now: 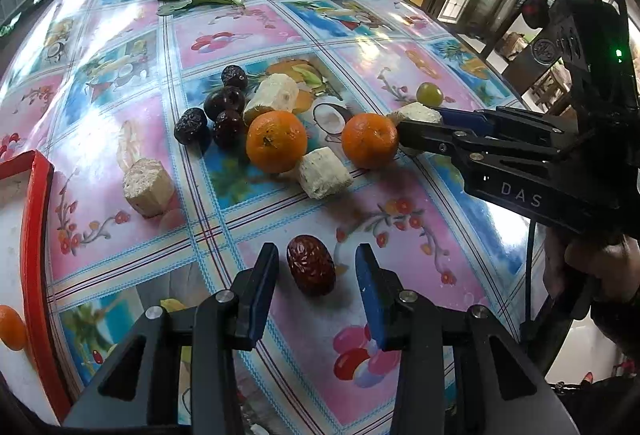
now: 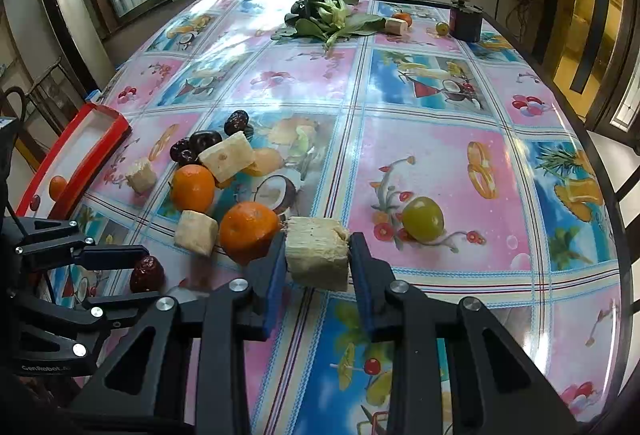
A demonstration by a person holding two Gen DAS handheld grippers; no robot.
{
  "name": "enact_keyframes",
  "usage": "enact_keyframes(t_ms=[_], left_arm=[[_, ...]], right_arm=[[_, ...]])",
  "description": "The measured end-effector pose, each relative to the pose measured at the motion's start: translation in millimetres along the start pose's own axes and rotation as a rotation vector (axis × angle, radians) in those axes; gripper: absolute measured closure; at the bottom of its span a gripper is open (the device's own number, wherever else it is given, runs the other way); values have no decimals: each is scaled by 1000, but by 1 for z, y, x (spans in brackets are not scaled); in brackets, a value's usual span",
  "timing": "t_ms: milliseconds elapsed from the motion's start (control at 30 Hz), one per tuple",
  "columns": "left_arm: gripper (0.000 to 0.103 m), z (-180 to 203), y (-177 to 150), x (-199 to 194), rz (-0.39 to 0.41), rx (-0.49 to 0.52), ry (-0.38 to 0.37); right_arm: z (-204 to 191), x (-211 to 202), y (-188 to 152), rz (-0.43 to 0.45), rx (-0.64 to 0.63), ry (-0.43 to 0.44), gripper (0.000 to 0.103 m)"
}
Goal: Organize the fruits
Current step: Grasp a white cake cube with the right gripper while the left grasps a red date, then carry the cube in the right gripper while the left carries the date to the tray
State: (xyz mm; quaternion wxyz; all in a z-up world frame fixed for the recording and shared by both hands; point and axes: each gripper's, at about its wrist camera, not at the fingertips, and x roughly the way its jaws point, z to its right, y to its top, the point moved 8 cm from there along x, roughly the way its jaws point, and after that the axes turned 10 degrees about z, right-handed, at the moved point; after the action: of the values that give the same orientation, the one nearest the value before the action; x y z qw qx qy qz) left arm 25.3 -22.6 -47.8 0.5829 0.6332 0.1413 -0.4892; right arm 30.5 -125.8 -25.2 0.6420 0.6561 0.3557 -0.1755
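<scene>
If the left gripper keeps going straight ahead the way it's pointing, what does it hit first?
Most likely the red date. It lies on the tablecloth between the open fingers of the left gripper, directly ahead. Beyond it sit a pale cut chunk and two oranges, though depth is hard to judge.

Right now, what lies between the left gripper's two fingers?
A red date lies on the tablecloth between the open fingers of the left gripper, untouched by either. The left wrist view shows it best.

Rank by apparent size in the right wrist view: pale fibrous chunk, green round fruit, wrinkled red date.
1. Pale fibrous chunk, though it is nearest the camera.
2. Green round fruit.
3. Wrinkled red date.
</scene>
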Motion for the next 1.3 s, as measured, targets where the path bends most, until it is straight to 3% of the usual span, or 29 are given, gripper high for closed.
enact_keyframes(t_ms=[333,633,1300], left_arm=[[77,0,0,4,5,38,96],[80,-1,0,6,16,24,154],[83,-4,-3,0,27,-98,161]], right_arm=[[2,1,-1,-2,10,-4,71],[5,7,-8,-3,19,-21,74],[14,-41,1,66,120,-7,74]])
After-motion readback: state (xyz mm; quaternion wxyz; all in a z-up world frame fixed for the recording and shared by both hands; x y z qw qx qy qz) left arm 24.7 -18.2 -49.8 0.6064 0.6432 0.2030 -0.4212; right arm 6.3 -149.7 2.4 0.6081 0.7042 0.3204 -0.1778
